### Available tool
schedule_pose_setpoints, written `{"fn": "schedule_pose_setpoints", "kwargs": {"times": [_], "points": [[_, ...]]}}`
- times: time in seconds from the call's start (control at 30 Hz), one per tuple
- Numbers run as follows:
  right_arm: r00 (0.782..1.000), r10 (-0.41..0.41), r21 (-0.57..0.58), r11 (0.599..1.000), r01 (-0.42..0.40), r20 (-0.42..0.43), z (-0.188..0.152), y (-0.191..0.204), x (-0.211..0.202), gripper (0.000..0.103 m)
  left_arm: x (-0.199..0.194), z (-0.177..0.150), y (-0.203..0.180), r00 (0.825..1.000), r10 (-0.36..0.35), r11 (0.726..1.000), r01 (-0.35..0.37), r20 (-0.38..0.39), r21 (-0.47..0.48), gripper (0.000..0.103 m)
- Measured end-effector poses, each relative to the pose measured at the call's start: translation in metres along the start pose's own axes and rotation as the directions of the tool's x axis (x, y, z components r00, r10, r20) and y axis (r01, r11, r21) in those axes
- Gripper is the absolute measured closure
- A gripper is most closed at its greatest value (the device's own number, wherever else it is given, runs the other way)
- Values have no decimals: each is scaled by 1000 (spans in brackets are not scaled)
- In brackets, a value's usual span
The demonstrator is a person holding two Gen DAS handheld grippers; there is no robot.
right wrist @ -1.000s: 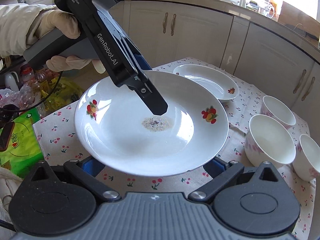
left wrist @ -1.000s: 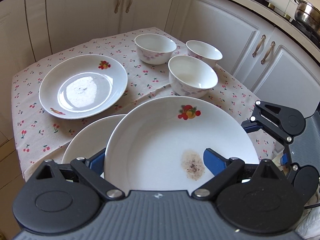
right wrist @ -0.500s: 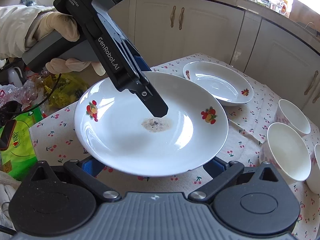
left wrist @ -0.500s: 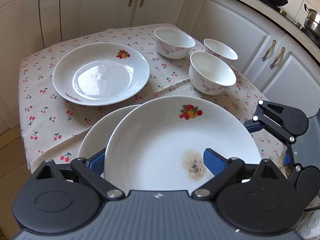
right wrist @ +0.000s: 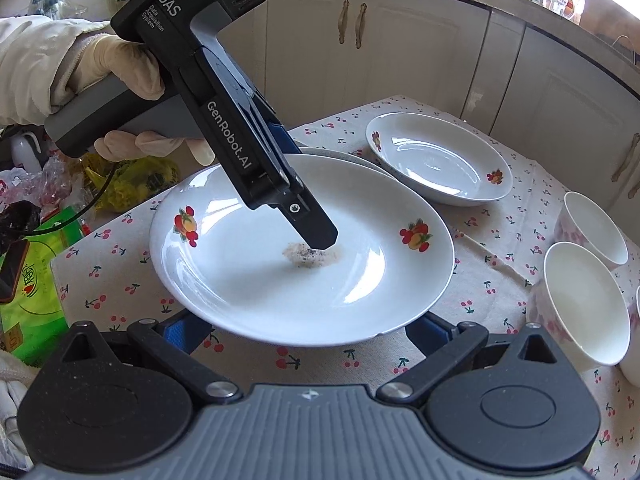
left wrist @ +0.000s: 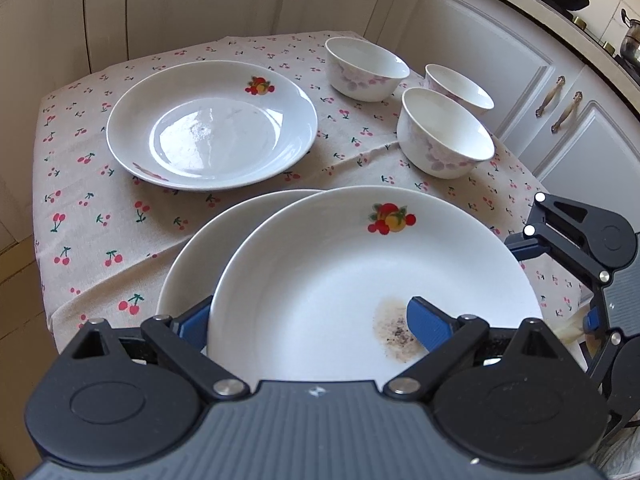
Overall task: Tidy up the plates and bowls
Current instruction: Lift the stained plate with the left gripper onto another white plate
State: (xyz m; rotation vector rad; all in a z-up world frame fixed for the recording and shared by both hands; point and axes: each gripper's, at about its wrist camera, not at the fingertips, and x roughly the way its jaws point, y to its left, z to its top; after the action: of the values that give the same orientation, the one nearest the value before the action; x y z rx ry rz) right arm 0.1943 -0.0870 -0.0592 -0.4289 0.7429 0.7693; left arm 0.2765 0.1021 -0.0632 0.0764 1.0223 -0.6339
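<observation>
Gripping the rim of a soiled white plate (left wrist: 340, 280), the left claw (left wrist: 308, 320) is holding it above a second plate (left wrist: 200, 248), one finger (right wrist: 316, 228) on the speckled stain inside and the other beneath. The right claw (right wrist: 308, 332) is hovering at the plate's opposite edge, its jaws spread wide with nothing pinched between them. On the cherry-print worktop (left wrist: 100, 208), a third plate (left wrist: 212, 128) is sitting beyond, with three bowls (left wrist: 444, 140) grouped nearby.

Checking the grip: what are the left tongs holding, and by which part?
The left tongs clamp the white round ceramic plate with fruit prints by its near rim, one finger on its stained inside, one underneath.
</observation>
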Motion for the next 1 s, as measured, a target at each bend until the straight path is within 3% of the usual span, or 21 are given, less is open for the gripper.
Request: {"fn": "schedule_pose_setpoints", "kwargs": {"times": [0.73,1.0], "points": [[1000,-2,11,1000,2,6,0,3,-1,0,-1,2,4,997,48,999,-48,-56,8,6],[1000,5,23,1000,-5,17,0,4,-3,0,-8,4,3,996,71,997,-71,-44,18,5]]}}
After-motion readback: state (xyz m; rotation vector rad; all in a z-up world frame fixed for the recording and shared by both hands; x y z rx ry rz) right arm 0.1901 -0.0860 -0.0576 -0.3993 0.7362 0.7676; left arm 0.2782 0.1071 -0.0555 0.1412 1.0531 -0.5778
